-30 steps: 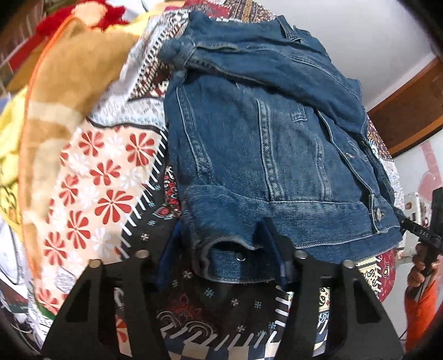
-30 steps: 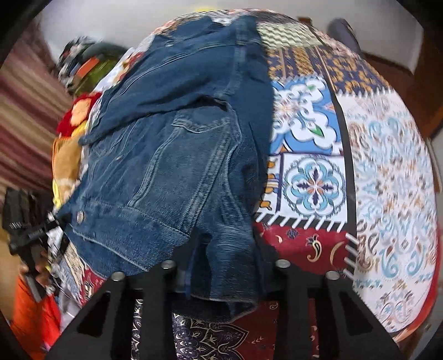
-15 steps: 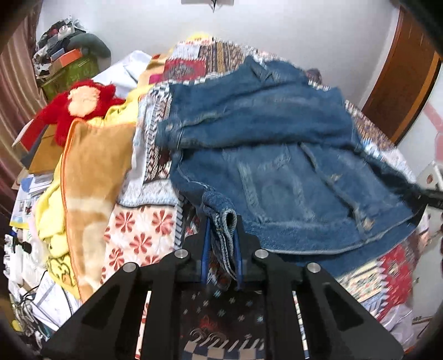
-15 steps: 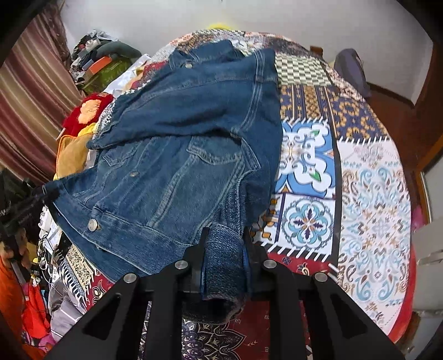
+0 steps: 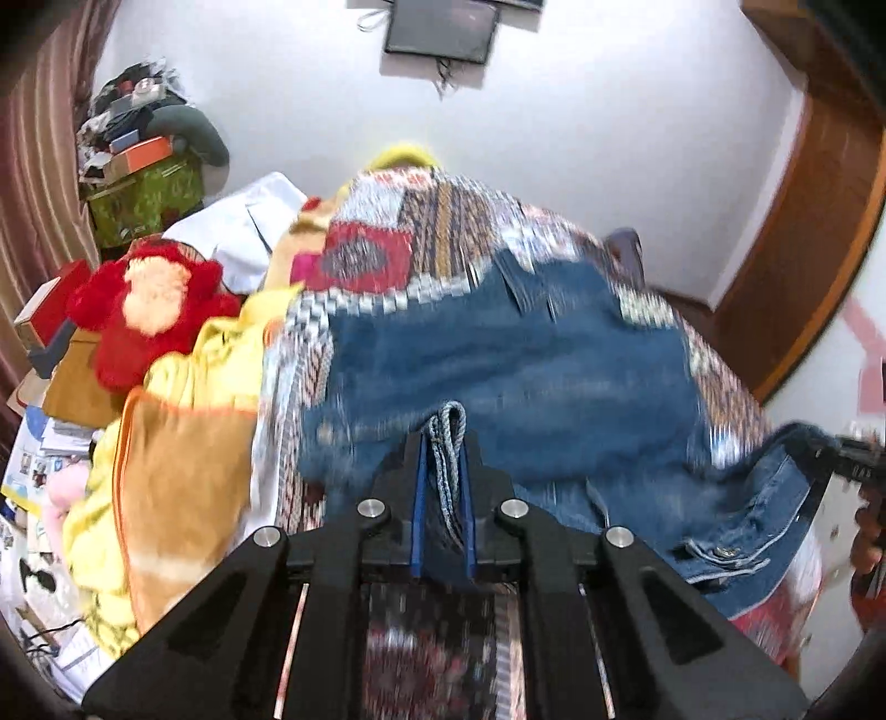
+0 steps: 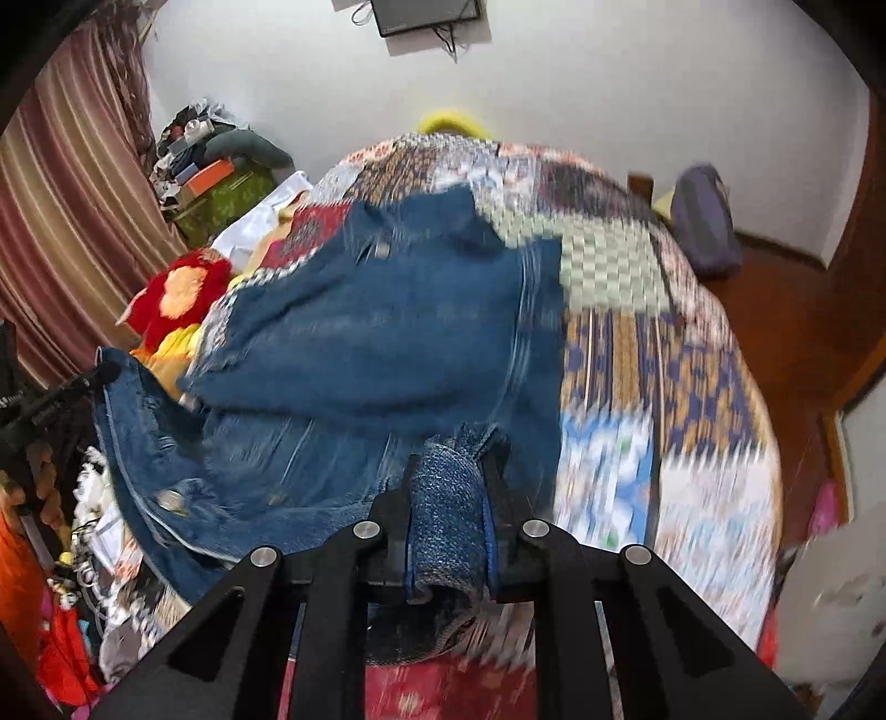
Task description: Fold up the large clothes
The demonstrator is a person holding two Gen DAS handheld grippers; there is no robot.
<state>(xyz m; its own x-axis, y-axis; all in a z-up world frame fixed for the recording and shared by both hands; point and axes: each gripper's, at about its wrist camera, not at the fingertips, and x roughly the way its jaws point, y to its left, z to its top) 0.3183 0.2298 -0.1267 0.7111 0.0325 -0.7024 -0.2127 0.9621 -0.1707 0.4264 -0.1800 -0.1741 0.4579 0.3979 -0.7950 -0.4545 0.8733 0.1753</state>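
Gripping a bunched fold of the denim jacket (image 5: 498,365), the left gripper (image 5: 444,459) has its jaws closed on a narrow ridge of hem fabric that stands up between the blue pads. The right gripper (image 6: 449,493) is likewise clamped on the jacket (image 6: 376,343), with a thicker roll of denim pinched between its fingers and hanging slightly below them.

Landmark: the patchwork bedspread (image 5: 437,221). The jacket lies across the bedspread, its near edge raised off the cover at both grip points; the collar end is at the far side of the bedspread. The hem stretch between the two grippers sags below the lifted edge, with a metal button (image 5: 721,550) visible on it. Much of the denim is motion-blurred, so seam detail cannot be read.

To the left of the bedspread, as seen from the left wrist, lie a yellow-and-tan blanket (image 5: 177,465) and a red plush toy (image 5: 149,310). Beyond the far end of the bedspread, a dark screen (image 5: 440,27) is mounted on the white wall. A striped curtain (image 6: 61,221) hangs at the far left.
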